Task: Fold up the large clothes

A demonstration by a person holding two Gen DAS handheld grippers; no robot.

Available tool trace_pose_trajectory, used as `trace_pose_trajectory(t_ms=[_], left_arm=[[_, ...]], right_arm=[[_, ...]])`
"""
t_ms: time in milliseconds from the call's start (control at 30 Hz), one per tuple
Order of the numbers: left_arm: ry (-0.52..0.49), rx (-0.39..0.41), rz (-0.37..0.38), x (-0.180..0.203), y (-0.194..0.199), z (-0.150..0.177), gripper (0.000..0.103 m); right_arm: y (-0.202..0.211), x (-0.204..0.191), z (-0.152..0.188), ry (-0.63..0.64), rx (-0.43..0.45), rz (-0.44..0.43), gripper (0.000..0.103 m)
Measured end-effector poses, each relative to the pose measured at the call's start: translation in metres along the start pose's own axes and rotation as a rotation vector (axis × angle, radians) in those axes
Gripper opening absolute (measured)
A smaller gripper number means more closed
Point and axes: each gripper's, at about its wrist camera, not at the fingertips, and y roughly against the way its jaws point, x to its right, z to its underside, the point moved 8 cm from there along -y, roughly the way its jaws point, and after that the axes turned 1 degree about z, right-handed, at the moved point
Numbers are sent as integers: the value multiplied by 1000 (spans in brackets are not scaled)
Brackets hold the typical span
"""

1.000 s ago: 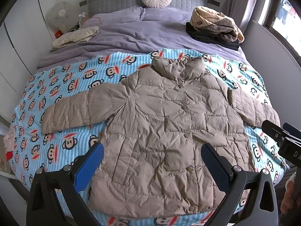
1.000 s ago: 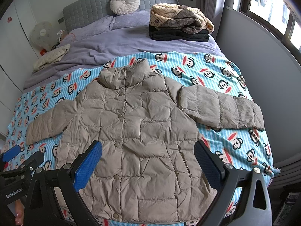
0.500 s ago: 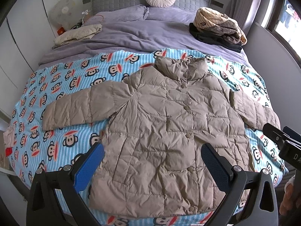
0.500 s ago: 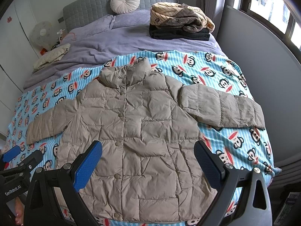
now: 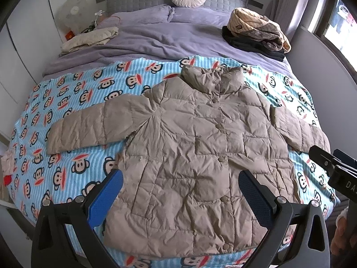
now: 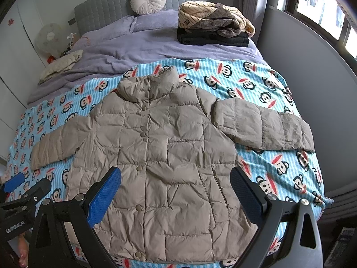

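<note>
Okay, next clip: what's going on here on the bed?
A person holds two grippers above a beige puffer jacket that lies buttoned and flat, both sleeves spread out, on a monkey-print blanket. The left gripper and the right gripper are both open and hold nothing. No fold has been made yet. A stack of folded clothes sits near the headboard.
</note>
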Motion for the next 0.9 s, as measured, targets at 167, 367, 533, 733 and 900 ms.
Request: trace_pose_trajectory(t_ms=[167, 367, 533, 733, 900], left_arm=[[9, -14, 11, -5, -4, 1, 103], [33, -35, 24, -19, -13, 4, 103], [68, -58, 26, -40, -24, 10, 103], [141, -98, 10, -88, -49, 19, 103], [237, -112, -6, -146, -82, 26, 103]], right_arm=[[-1, 1, 1, -2, -7, 1, 99], [-6, -3, 13, -6, -40, 6, 99], [-24, -16, 18, 4, -84, -15, 99], [-44, -49, 26, 25, -150, -58, 103], [-74, -93, 35, 68, -253, -148, 103]])
